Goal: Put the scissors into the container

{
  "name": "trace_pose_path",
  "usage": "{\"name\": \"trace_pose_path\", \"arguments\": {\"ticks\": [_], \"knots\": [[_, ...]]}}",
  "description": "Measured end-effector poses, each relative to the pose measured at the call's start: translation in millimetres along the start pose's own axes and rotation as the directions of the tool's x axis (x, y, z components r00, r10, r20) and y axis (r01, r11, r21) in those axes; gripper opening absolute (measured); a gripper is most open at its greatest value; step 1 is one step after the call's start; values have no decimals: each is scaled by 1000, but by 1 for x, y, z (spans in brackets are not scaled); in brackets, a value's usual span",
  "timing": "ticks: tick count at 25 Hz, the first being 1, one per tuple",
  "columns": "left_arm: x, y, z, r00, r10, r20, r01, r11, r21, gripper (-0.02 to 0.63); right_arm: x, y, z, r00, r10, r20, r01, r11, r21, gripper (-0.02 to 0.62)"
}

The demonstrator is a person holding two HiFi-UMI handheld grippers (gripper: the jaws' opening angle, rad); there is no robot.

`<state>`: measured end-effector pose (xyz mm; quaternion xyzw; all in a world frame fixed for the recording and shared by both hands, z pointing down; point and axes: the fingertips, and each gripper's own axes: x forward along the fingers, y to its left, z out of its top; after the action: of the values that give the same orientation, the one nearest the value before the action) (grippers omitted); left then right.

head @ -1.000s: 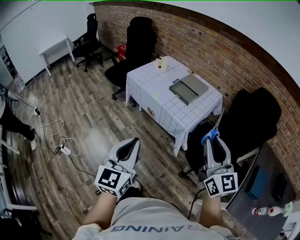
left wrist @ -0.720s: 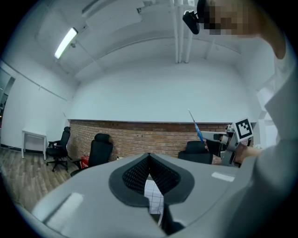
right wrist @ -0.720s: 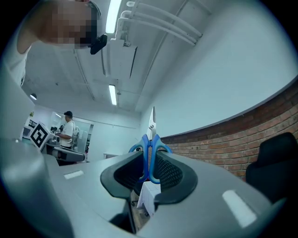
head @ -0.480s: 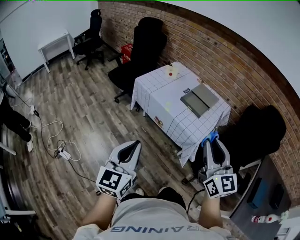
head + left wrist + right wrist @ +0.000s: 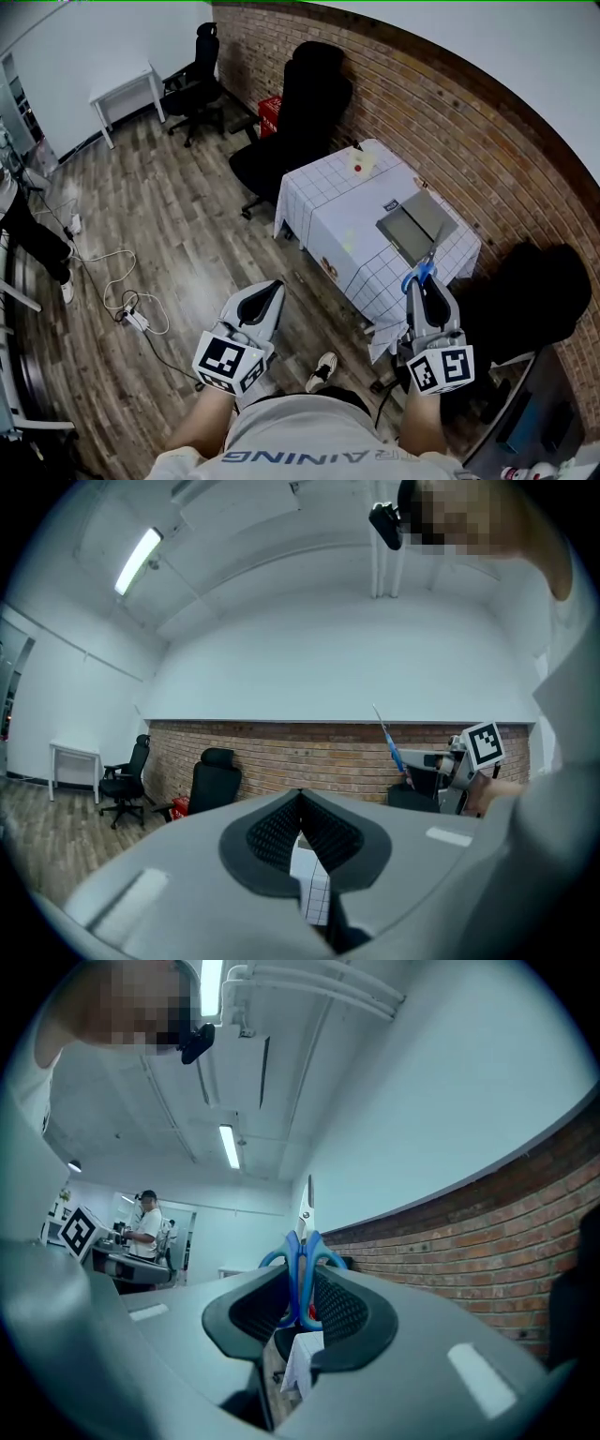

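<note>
The right gripper (image 5: 423,287) is clamped on the blue handles of the scissors (image 5: 301,1274), whose blades stick out past the jaw tips. In the head view the scissors (image 5: 419,273) sit just short of the grey container (image 5: 417,223), which seems to be a flat open box, though it is too small to be sure. The container rests on a table (image 5: 328,211) with a white checked cloth. The left gripper (image 5: 266,292) has its jaws pressed together with nothing between them, out over the wooden floor (image 5: 178,234).
</note>
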<state>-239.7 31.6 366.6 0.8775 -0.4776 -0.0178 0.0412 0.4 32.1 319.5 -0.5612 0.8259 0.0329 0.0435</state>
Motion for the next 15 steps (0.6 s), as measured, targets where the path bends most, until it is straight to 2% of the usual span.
{"name": "trace_pose_path", "arguments": {"ticks": [7, 15], "knots": [[100, 5, 16, 1000, 2, 21, -2, 1000, 18, -2, 58, -80, -2, 1000, -12, 12, 12, 1000, 2, 103], [203, -18, 7, 998, -60, -25, 62, 997, 48, -2, 83, -176, -17, 997, -81, 12, 81, 996, 29, 103]]}}
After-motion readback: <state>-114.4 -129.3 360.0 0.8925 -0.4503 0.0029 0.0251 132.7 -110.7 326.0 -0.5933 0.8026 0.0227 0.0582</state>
